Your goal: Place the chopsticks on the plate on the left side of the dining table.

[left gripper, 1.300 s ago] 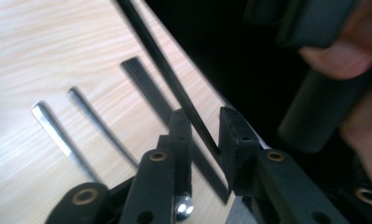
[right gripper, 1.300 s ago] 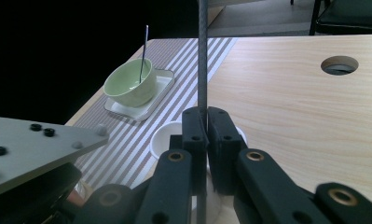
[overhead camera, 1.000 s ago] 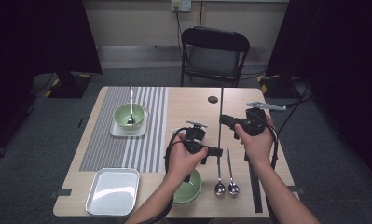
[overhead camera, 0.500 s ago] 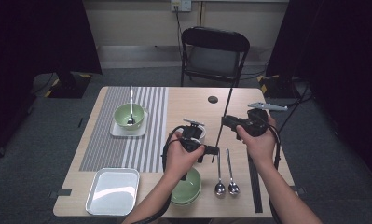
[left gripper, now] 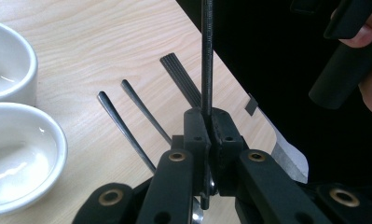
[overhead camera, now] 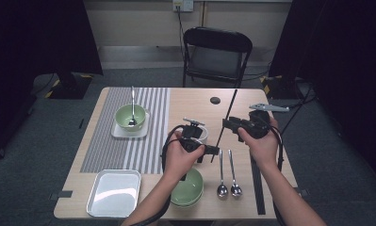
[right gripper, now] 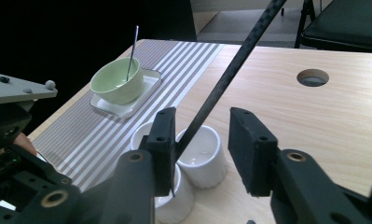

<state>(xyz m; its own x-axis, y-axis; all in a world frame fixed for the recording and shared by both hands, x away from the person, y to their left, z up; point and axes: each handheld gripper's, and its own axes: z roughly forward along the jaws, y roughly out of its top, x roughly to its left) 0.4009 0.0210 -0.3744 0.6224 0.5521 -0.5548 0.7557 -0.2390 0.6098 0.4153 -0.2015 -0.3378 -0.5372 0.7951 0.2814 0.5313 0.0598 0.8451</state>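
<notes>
Holding rod (left gripper: 207, 56) clamped at its low end in left gripper (left gripper: 207, 128), just beside cups (overhead camera: 197, 134) and slanting up past them. Flanking rod higher up with right gripper (right gripper: 204, 140), jaws apart and just been opening, no squeeze on it. Judging it light, stiff, slick, prone to pivot; best pinched squarely near one end. Working over smooth pale table (overhead camera: 185, 101); mat (overhead camera: 150, 103) beyond cups, chair (overhead camera: 216, 52) farther, dark room.

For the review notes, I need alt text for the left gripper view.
The left gripper is shut on a thin black rod standing upright above a wooden table. Two spoon handles lie behind it, two white cups at left.
</notes>
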